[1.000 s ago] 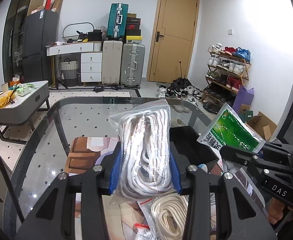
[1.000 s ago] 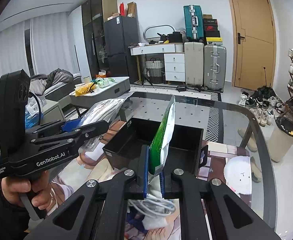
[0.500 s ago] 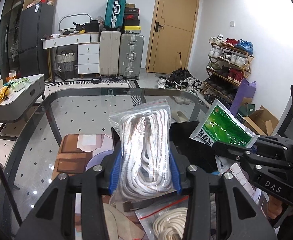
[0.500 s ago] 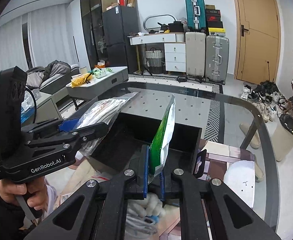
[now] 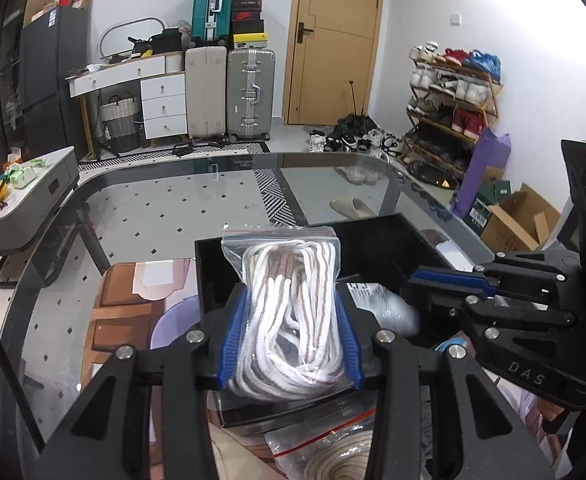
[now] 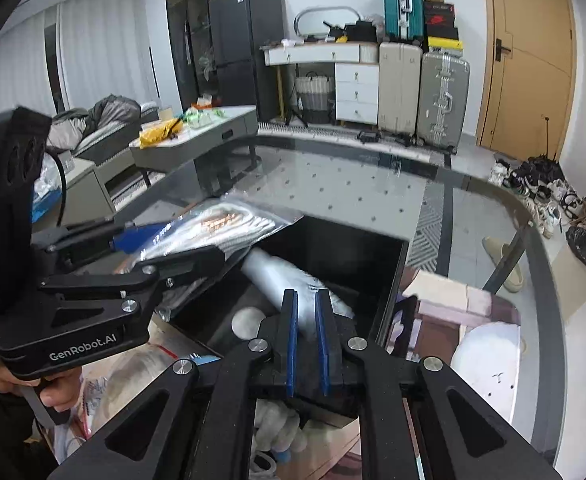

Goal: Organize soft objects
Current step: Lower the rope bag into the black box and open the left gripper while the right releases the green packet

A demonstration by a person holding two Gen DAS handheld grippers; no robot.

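Observation:
My left gripper [image 5: 291,344] is shut on a clear zip bag of white rope [image 5: 291,312] and holds it over the near edge of the black box [image 5: 377,248]. It also shows in the right wrist view [image 6: 221,228]. My right gripper [image 6: 307,320] has its jaws a little apart over the box [image 6: 373,276]. The green-and-white packet [image 6: 293,280] is blurred and lies tilted in the box, its near end between the blue pads [image 6: 292,332]. The packet shows white side up in the left wrist view [image 5: 381,304].
The box stands on a glass table [image 5: 165,208]. More bagged rope [image 5: 333,456] and soft items [image 6: 141,372] lie at the table's near edge. A white round thing [image 6: 489,364] lies to the right.
Both grippers dropped toward the box. The right gripper's jaws have parted and the green packet has fallen flat into the box. The left gripper still holds the rope bag.

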